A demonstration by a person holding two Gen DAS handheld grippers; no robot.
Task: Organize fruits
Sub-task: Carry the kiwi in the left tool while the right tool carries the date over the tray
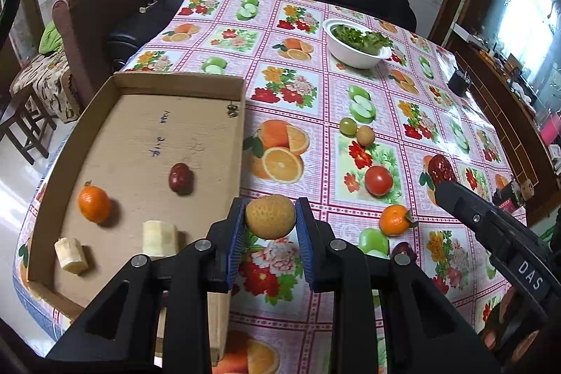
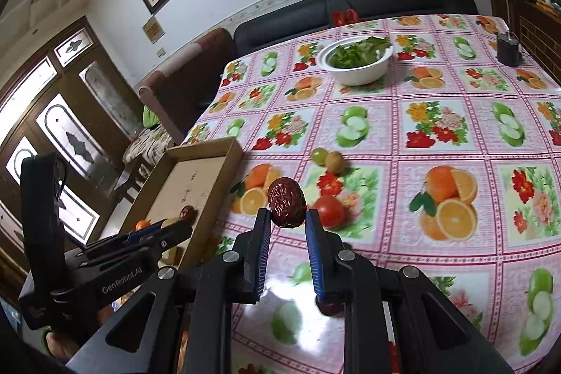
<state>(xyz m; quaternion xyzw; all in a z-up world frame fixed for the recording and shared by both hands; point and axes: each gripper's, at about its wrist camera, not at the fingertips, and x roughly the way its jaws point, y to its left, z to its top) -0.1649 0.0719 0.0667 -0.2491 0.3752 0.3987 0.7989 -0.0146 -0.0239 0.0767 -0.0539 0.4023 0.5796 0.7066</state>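
The left claw is pinching a pale yellowish, dimpled fruit between its blue pads, held up off the surface, just to the right of the near right corner of the cardboard tray. The right claw is clamped on a wrinkled dark red date, also lifted clear of the cloth, with the tray off to its left and the other claw low at its left side.

Going from the biggest thing down: the surface under both claws wears a pink checked cloth printed with oranges, apples and flowers. The tray lies to the left of the left claw, at the surface's left edge. Far ahead of both claws stands a white bowl of green leaves.

Ahead and to the right of the left claw sits a red tomato, and beyond it a green grape touching a small brownish-green fruit. Just right of that claw lies a loose tangerine; close below it a small dark red fruit peeps out behind the claw's frame.

Inside the tray, left of the left claw: another tangerine, two peeled banana pieces, and a second red date further in
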